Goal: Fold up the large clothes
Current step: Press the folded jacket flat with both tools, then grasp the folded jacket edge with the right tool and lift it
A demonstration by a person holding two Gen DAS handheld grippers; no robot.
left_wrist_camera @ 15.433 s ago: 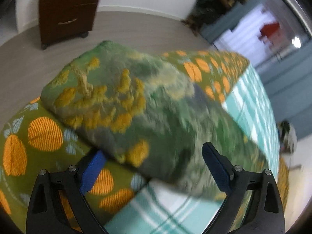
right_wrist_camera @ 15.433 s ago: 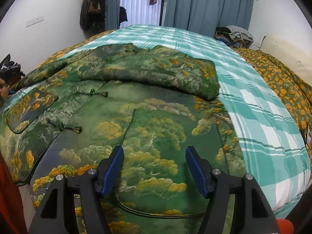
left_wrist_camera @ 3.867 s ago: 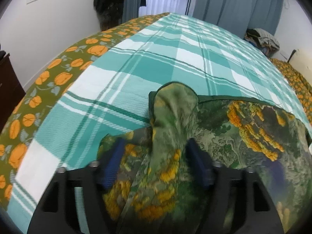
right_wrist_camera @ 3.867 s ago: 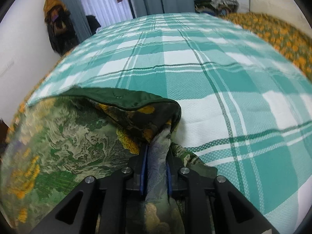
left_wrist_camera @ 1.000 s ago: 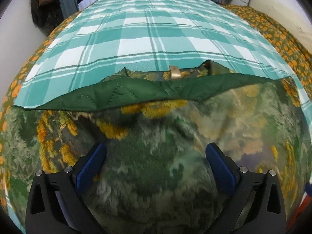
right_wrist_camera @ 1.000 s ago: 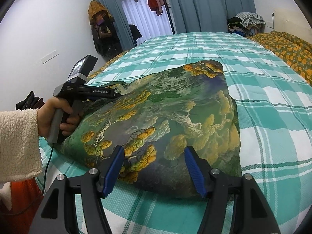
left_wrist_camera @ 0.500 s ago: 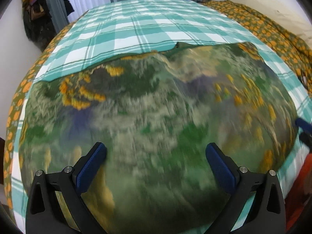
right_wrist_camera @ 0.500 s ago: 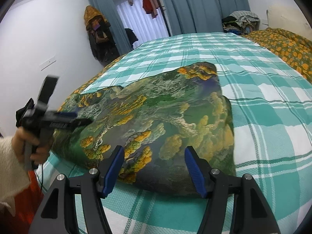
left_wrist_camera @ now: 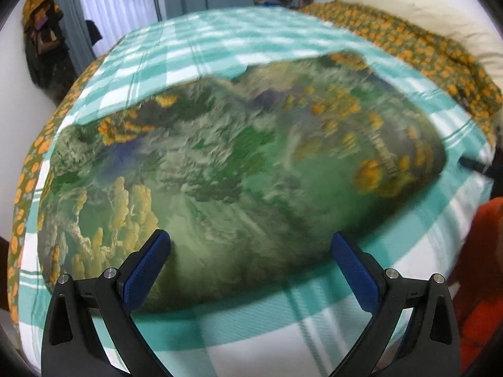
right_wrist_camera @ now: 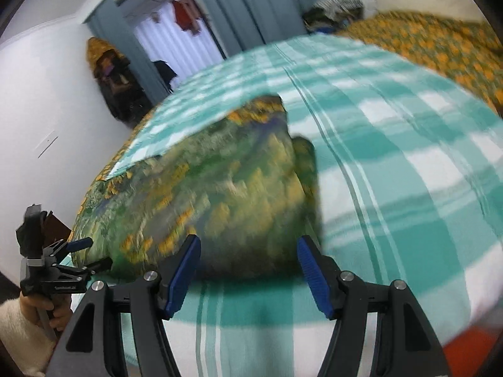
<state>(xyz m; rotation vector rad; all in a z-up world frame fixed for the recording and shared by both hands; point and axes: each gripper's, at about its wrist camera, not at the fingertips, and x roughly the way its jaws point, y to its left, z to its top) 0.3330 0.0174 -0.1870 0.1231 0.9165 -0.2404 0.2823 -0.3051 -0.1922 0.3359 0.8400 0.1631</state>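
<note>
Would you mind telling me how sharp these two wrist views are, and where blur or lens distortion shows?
Left wrist view: the folded green garment is motion-smeared, while the left gripper, jaws open, stays crisp. Right wrist view: blur is stronger; the plaid bedspread streaks, and the right gripper, jaws opening with nothing between them, is sharp. Both views: fisheye bulges the bed and darkens the corners.

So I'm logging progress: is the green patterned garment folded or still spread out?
Folded. The green patterned garment lies as one compact, thick bundle on the plaid bedspread, no sleeves sticking out. Both grippers are off it.
</note>
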